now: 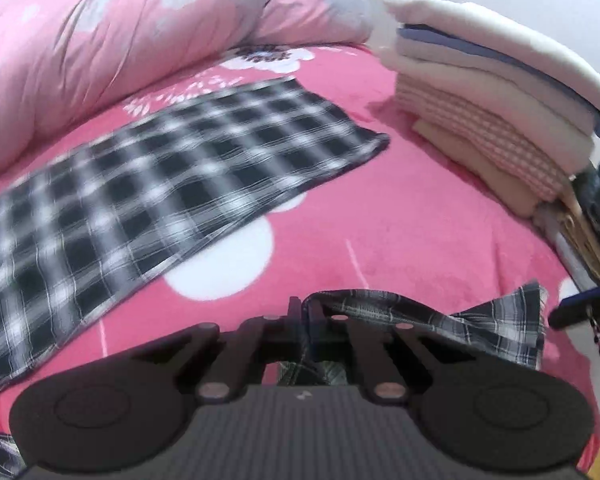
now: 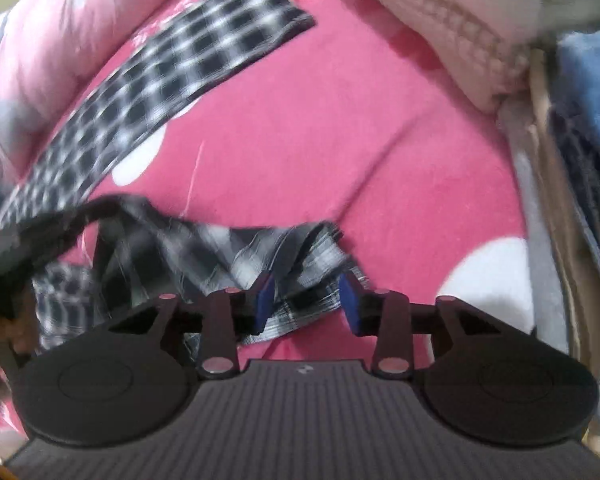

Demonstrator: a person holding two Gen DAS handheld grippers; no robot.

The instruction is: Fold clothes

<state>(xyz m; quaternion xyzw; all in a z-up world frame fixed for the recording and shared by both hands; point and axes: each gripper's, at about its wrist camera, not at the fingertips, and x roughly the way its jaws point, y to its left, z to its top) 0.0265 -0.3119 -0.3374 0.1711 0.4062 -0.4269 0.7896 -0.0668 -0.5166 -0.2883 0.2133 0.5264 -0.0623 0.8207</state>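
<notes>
A bed with a pink flower-print sheet (image 1: 400, 216) fills both views; a pink floral duvet (image 1: 100, 40) is bunched along the far side. At the far right a stack of folded clothes (image 1: 492, 92) in white, cream & pink sits on the sheet. A black-and-white checked garment (image 1: 172, 184) lies w/ one long part spread flat across the sheet, its near end lifted toward the cameras. The left gripper (image 1: 305, 320) has its fingers closed narrow, pinching that near cloth edge. The right gripper (image 2: 306, 304) has its blue pads (image 2: 264, 300) apart, checked cloth lying between them but not clamped. Both views are motion-blurred. Judgement: to fold well, close the right pads on the edge level w/ the left grip, keep the span taut, then carry it evenly over the flat part, edges aligned
</notes>
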